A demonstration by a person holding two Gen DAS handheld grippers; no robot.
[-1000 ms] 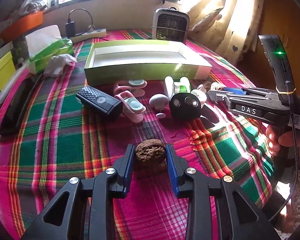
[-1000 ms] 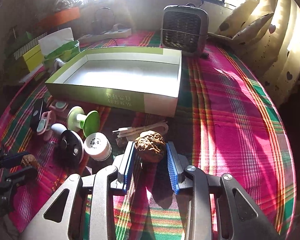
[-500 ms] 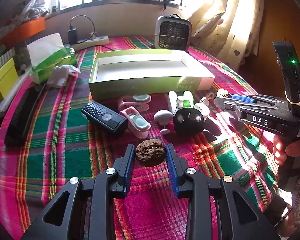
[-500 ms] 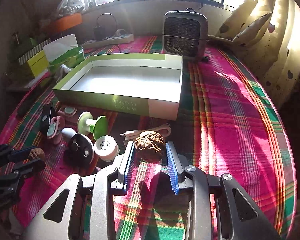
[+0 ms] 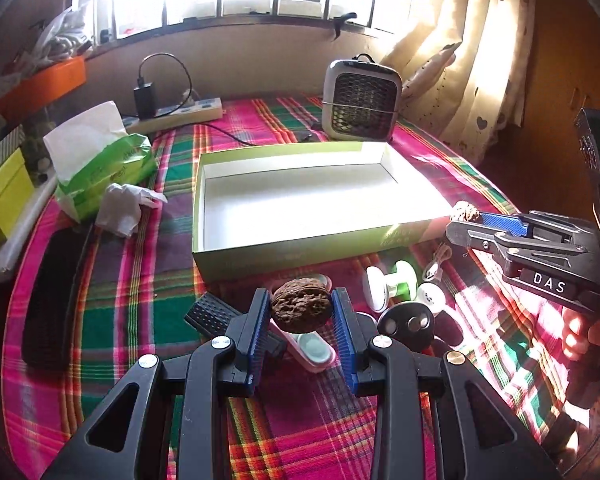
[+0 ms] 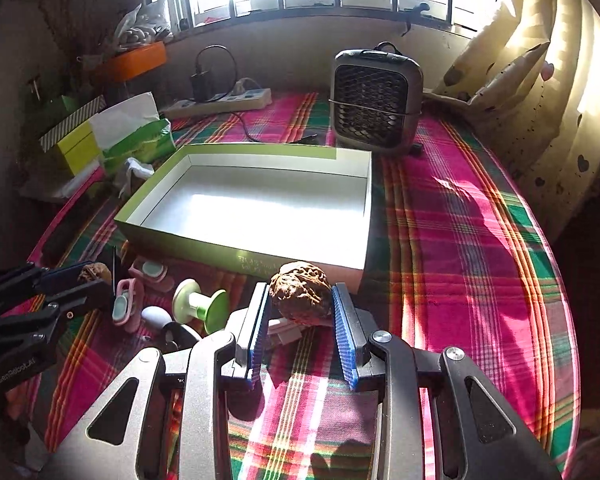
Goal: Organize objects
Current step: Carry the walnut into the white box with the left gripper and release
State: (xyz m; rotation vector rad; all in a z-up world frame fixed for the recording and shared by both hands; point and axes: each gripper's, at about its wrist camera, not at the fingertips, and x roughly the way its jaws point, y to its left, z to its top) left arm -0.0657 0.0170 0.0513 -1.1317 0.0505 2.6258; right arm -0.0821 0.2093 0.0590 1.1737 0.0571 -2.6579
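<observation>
Roughly, as noted at this moment:
Left gripper (image 5: 301,312): jaws closed on a walnut (image 5: 301,310), blue pads pressed against both sides; held above the plaid tablecloth (image 5: 112,304), short of the box.
Right gripper (image 6: 301,300): jaws closed on a second walnut (image 6: 300,297), held above the cloth just before the box's near right corner.
Box (image 5: 260,258): shallow, green outside, white inside, open on top; nothing seen in it from either view.
Small items: lay in a cluster in front of the box's near wall — green-and-white spool (image 5: 392,286), black round piece (image 5: 407,325), pink clips (image 5: 308,350), black ribbed remote (image 5: 212,314).
Cross view: from the left camera the right gripper (image 5: 466,222) showed at the right edge, level with the box's right end, walnut at its tip. From the right camera the left gripper (image 6: 96,280) showed at the left edge beside the pink clips.
Background: small heater (image 6: 374,100) stood behind the box; tissue pack (image 5: 100,160) lay to its left; power strip (image 5: 180,114) sat near the wall.
</observation>
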